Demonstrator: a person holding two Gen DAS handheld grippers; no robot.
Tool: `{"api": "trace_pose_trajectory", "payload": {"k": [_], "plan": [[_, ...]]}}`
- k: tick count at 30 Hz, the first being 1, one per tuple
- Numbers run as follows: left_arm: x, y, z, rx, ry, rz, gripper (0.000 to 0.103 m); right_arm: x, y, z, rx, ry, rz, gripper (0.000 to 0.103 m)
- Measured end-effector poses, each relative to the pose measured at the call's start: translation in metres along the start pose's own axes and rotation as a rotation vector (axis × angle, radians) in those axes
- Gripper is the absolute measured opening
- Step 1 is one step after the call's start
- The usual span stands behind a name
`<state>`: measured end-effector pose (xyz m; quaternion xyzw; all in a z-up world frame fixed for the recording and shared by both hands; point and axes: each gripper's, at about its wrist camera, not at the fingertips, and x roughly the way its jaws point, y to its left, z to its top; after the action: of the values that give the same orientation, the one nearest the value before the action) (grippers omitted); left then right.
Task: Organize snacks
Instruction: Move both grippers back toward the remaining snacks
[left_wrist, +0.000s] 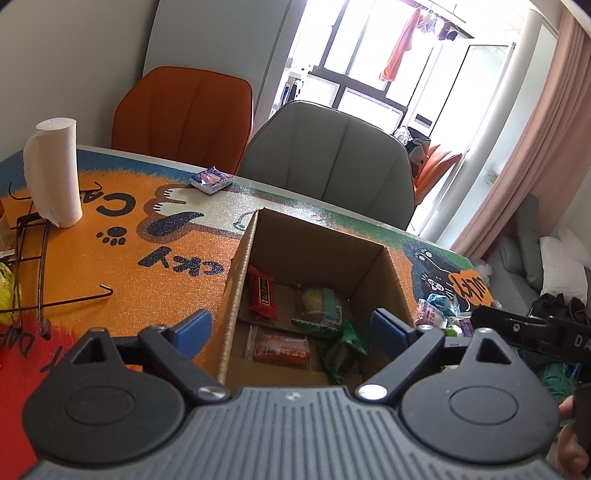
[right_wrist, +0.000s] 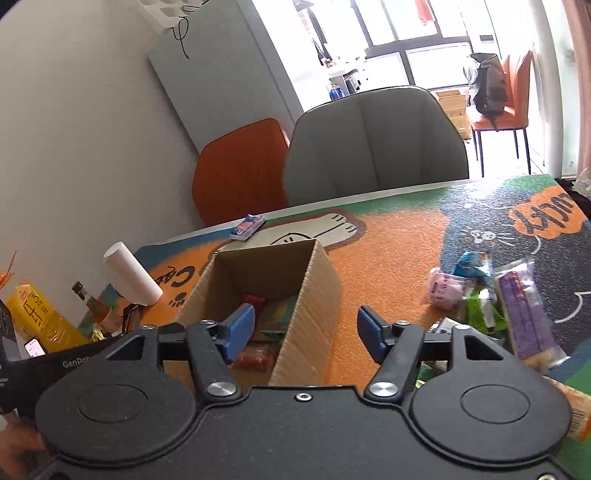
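Note:
An open cardboard box (left_wrist: 243, 254) (right_wrist: 314, 291) stands on the printed table mat. Inside lie a red bar (left_wrist: 263, 293), a yellow-green packet (left_wrist: 320, 304), an orange packet (left_wrist: 282, 349) and a green pouch (left_wrist: 345, 341). My left gripper (left_wrist: 291, 330) hovers over the box's near side, open, nothing between its blue pads. My right gripper (right_wrist: 306, 334) is open above the box's right wall, also empty. Loose snacks lie right of the box: a pink packet (right_wrist: 445, 290), a purple pack (right_wrist: 524, 314), a green one (right_wrist: 478, 306).
A paper roll (left_wrist: 53, 171) and a black wire rack (left_wrist: 33, 266) stand on the left of the table. A small blue-orange packet (left_wrist: 211, 180) lies near the far edge. Orange chair (left_wrist: 184, 114) and grey chair (left_wrist: 328, 162) sit behind. Bottles (right_wrist: 37, 314) stand at far left.

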<state>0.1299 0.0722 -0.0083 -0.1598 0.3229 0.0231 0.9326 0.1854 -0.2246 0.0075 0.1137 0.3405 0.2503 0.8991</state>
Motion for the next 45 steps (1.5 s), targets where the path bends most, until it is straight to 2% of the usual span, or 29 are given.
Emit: {"api": "trace_pose_trajectory", "payload": {"k": [5,12,17,24,31,39,41,45], "plan": [[-0.004,-0.013,-0.006,0.016,-0.004,-0.016,0.103,-0.013,-0.014,-0.008,0.013,-0.001,-0.028,0.078],[-0.008,-0.043,-0.017,0.075,0.015,-0.059,0.103,-0.038,-0.037,-0.021,0.038,-0.001,-0.075,0.091],[-0.010,-0.066,-0.028,0.114,0.039,-0.094,0.103,-0.055,-0.055,-0.027,0.050,0.007,-0.098,0.093],[-0.009,-0.095,-0.045,0.174,0.081,-0.104,0.103,-0.074,-0.068,-0.035,0.030,0.016,-0.119,0.095],[-0.008,-0.118,-0.063,0.221,0.103,-0.131,0.103,-0.089,-0.082,-0.043,0.024,0.010,-0.130,0.102],[-0.001,-0.144,-0.076,0.267,0.124,-0.188,0.103,-0.099,-0.104,-0.051,0.014,0.005,-0.156,0.102],[0.002,-0.150,-0.078,0.280,0.123,-0.192,0.103,-0.099,-0.110,-0.054,0.018,0.009,-0.159,0.098],[0.013,-0.159,-0.082,0.291,0.140,-0.206,0.101,-0.096,-0.122,-0.058,0.034,0.030,-0.155,0.083]]}}
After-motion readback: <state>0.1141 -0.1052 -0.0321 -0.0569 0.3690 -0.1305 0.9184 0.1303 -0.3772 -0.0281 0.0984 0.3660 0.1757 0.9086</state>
